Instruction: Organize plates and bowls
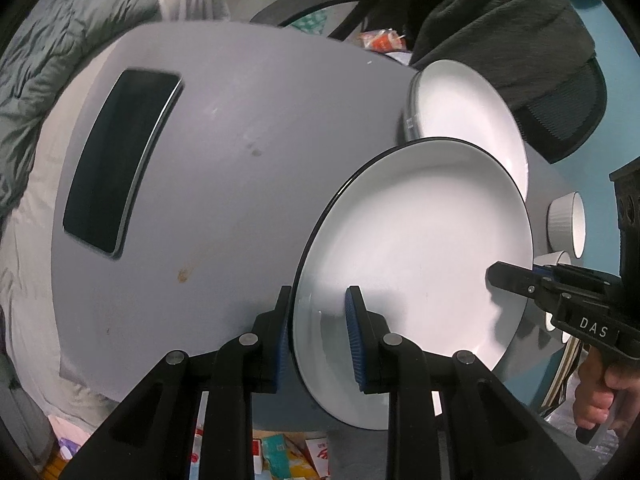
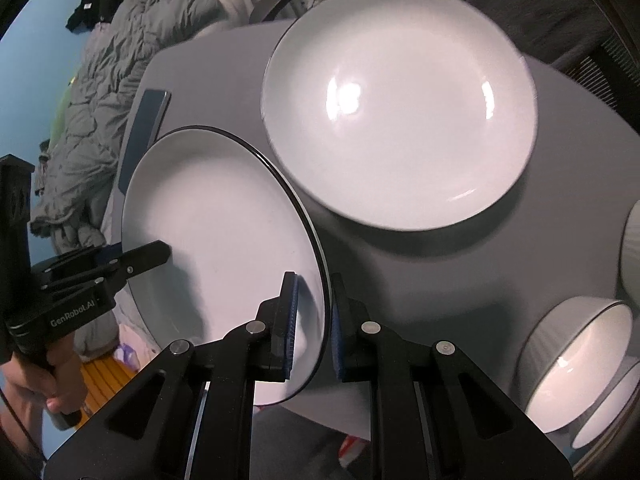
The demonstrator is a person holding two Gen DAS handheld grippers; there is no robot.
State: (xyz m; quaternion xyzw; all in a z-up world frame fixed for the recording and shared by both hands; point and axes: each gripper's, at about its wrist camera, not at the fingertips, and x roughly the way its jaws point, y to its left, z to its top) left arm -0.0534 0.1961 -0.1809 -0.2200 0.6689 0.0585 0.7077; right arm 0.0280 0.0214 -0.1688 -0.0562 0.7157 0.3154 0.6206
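Landmark: the grey table (image 1: 224, 184), round-edged in both fisheye views; every place below is given relative to it.

Plate in hand: a white black-rimmed plate (image 1: 416, 280), held over the table's near edge and partly out past it. I cannot tell whether its underside touches the surface.

Left tongs: my left gripper (image 1: 316, 332) straddles the plate's near rim, one blue pad under it and one on its face. The under pad looks pressed to the rim, but the pad on the face may stand slightly off it, so I cannot tell whether the grip is closed.

Right tongs: my right gripper (image 2: 312, 320) is clenched on the opposite rim of the same plate, pads on either side of the edge.

Second plate: a larger white plate (image 2: 400, 108) lies flat toward the table's far side, just beyond the held one.

Bowls: white bowls (image 2: 580, 364) sit at the table's right edge, two of them close together.

Other item: a dark phone (image 1: 120, 160) lies on the table's left part.

Progress: I judge the task early to midway. No plates are stacked yet, and the bowls look ungathered.
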